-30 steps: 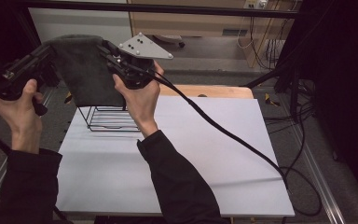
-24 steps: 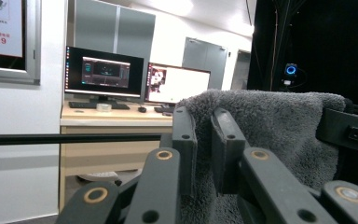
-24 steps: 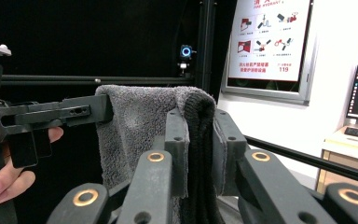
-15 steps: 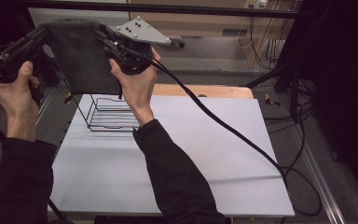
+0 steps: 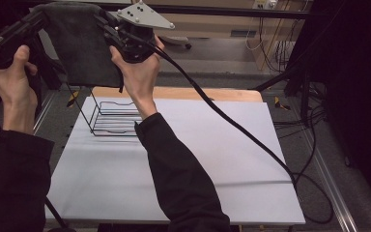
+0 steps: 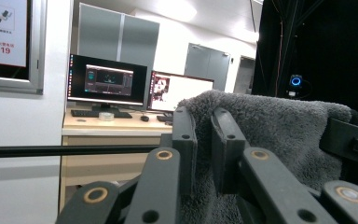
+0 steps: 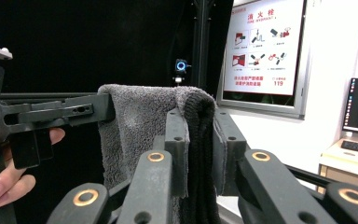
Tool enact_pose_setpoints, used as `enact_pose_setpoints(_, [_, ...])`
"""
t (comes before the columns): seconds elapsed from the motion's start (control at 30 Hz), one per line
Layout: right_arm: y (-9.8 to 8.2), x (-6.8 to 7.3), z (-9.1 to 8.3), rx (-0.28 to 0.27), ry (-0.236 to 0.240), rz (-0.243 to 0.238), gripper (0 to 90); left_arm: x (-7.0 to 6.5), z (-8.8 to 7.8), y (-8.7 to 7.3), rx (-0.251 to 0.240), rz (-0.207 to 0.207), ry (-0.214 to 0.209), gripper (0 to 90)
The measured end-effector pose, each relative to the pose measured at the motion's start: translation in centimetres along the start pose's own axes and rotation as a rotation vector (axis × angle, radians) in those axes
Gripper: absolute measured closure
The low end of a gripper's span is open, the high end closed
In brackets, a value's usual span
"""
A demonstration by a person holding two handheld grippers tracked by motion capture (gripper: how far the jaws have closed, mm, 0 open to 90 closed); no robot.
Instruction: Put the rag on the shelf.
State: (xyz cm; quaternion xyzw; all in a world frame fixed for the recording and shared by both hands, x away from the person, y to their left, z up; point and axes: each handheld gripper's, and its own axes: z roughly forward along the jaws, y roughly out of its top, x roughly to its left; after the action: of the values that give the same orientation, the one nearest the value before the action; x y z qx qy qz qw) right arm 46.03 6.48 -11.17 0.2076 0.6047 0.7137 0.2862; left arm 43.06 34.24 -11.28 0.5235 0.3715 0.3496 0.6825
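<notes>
– How were the hands placed?
– Both raised high, the left gripper [image 5: 38, 19] and the right gripper [image 5: 107, 26] level and facing each other.
– And the jaws?
– Each pair nearly closed, clamped tight.

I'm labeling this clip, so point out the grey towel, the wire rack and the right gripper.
grey towel [image 5: 84, 46], high view, middle of the hanging cloth.
wire rack [image 5: 113, 118], high view, its base wires.
right gripper [image 7: 200, 140], right gripper view, between its fingertips.

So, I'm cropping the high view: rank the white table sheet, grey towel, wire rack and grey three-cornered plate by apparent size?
1. White table sheet, by far.
2. Grey towel, though held up nearer the camera, so it looks bigger than it is.
3. Wire rack, partly hidden by the arm.
4. Grey three-cornered plate.
</notes>
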Motion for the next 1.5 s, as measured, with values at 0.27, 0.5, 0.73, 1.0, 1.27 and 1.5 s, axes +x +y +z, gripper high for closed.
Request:
enact_pose_setpoints(0.27, [0.4, -1.0, 1.4, 0.005, -0.015, -0.014, 79.2, 0.7, 1.5, 0.4, 0.001, -0.001, 0.016, 81.4])
enact_pose_setpoints(0.5, [0.7, -1.7, 2.4, -0.005, -0.022, -0.015, 79.2, 1.3, 2.5, 0.8, -0.006, -0.001, 0.018, 81.3])
enact_pose_setpoints(0.73, [0.1, -2.4, 3.3, 0.016, -0.032, -0.018, 79.2, 2.1, 3.6, 0.1, 0.021, -0.003, 0.037, 81.3])
enact_pose_setpoints(1.0, [-1.6, -3.4, 4.2, 0.061, -0.051, -0.019, 79.2, 3.1, 4.8, -1.3, 0.071, 0.001, 0.053, 81.3])
enact_pose_setpoints(1.27, [-3.1, -3.5, 4.2, 0.093, -0.045, -0.017, 79.2, 3.8, 4.5, -2.9, 0.107, 0.003, 0.043, 81.3])
enact_pose_setpoints(1.5, [-4.5, -3.3, 3.9, 0.122, -0.040, -0.010, 79.2, 4.1, 3.8, -3.9, 0.143, 0.012, 0.034, 81.3])
